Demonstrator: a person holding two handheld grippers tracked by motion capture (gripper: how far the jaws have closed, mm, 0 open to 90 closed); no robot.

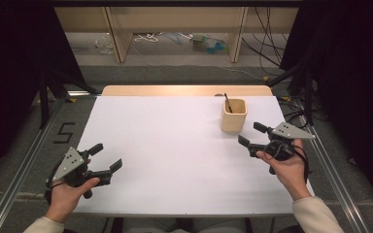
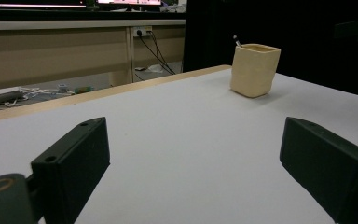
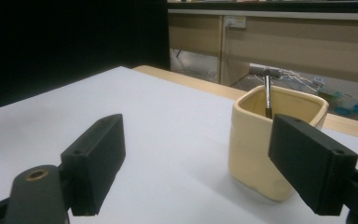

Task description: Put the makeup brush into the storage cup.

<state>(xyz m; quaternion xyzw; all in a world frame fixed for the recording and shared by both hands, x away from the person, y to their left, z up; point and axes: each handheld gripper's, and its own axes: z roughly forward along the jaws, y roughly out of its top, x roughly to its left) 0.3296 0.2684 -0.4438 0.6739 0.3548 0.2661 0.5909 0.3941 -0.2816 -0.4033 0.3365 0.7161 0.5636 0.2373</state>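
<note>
A cream square cup (image 1: pixel 234 115) stands upright at the back right of the white table (image 1: pixel 175 150), with a thin dark pen (image 1: pixel 228 103) leaning inside it. My right gripper (image 1: pixel 252 135) is open, just right of and nearer than the cup, nothing between its jaws. In the right gripper view the cup (image 3: pixel 270 144) sits close behind the right jaw, the pen (image 3: pixel 267 95) poking above its rim, and the gripper (image 3: pixel 214 163) stands open. My left gripper (image 1: pixel 105 158) is open at the front left. The left gripper view has the cup (image 2: pixel 254 70) far off beyond the open gripper (image 2: pixel 196 172).
A wooden strip (image 1: pixel 184 90) borders the table's far edge. Metal rails (image 1: pixel 24 165) run along both sides, and a "5" mark (image 1: pixel 64 132) lies on the floor at left. Beyond the table are desk legs and loose cables (image 1: pixel 267 48).
</note>
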